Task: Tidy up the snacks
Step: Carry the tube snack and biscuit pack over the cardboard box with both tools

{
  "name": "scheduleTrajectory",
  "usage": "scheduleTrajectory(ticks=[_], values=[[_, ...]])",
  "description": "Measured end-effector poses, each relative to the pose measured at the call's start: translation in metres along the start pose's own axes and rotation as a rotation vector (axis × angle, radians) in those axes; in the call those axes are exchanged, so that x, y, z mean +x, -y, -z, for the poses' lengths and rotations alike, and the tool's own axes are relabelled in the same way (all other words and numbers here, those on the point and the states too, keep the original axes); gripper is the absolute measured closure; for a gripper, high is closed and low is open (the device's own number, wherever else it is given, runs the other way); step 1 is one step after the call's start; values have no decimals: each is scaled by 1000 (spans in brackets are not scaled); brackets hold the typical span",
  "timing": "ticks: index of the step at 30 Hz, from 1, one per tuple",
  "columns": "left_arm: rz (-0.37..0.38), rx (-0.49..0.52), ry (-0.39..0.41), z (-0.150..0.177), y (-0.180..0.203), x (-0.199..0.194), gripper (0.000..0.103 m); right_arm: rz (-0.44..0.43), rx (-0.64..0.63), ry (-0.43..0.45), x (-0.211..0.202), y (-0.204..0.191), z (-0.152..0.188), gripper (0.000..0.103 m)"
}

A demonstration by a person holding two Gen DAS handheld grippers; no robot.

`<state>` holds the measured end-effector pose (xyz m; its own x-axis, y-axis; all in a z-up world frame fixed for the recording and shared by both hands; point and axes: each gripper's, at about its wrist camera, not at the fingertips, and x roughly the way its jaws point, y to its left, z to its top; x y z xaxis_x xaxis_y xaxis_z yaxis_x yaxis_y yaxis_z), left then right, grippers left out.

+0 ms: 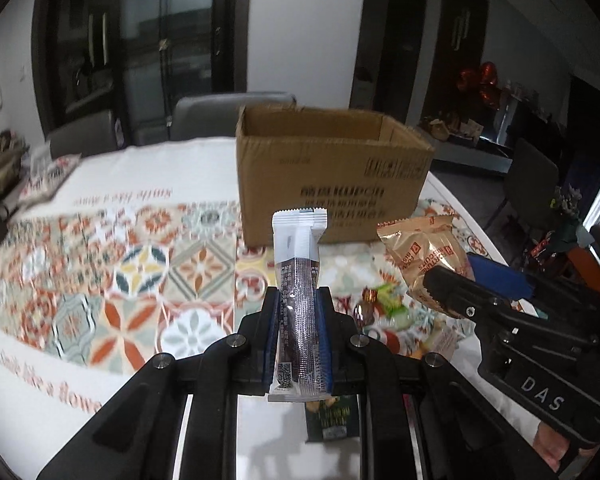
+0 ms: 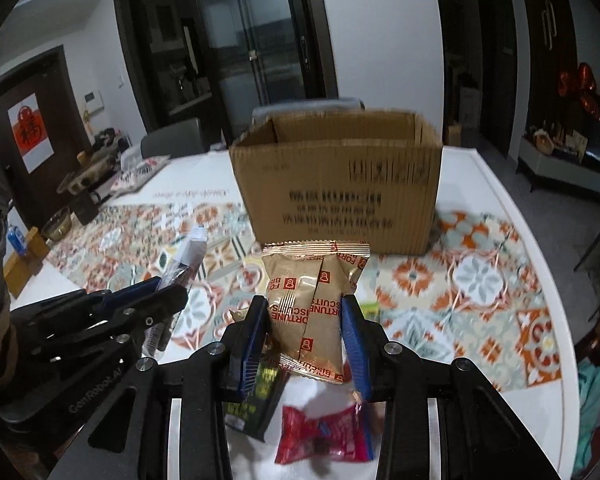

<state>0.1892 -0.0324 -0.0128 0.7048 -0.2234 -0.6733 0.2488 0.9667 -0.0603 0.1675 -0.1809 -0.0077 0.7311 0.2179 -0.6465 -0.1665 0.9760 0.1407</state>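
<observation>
My left gripper (image 1: 298, 300) is shut on a slim brown-and-white snack bar (image 1: 300, 280) and holds it upright above the table. My right gripper (image 2: 306, 312) is shut on a gold biscuit packet (image 2: 314, 304), also lifted. An open cardboard box (image 1: 332, 168) stands ahead on the patterned tablecloth; it also shows in the right wrist view (image 2: 336, 184). Each gripper shows in the other's view: the right one with its biscuit packet (image 1: 428, 256) to the right, the left one (image 2: 168, 288) with its bar (image 2: 188, 256) to the left.
On the table below lie a dark green packet (image 2: 256, 396), a red packet (image 2: 324, 436) and small wrapped candies (image 1: 384, 304). Grey chairs (image 1: 228, 114) stand behind the table. Clutter sits at the far left edge (image 2: 72, 200). The table's right edge (image 2: 540, 264) curves close by.
</observation>
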Motion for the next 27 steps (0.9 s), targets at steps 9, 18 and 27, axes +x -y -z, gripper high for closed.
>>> scheduleTrajectory(ticks=[9, 18, 27], values=[[32, 36, 26, -51, 3, 8, 84, 22, 14, 81, -2, 12, -40, 65], [61, 48, -7, -106, 1, 27, 85, 39, 1, 103, 14, 20, -87, 65], [69, 57, -56, -158, -2, 55, 85, 29, -13, 71, 34, 33, -143, 64]])
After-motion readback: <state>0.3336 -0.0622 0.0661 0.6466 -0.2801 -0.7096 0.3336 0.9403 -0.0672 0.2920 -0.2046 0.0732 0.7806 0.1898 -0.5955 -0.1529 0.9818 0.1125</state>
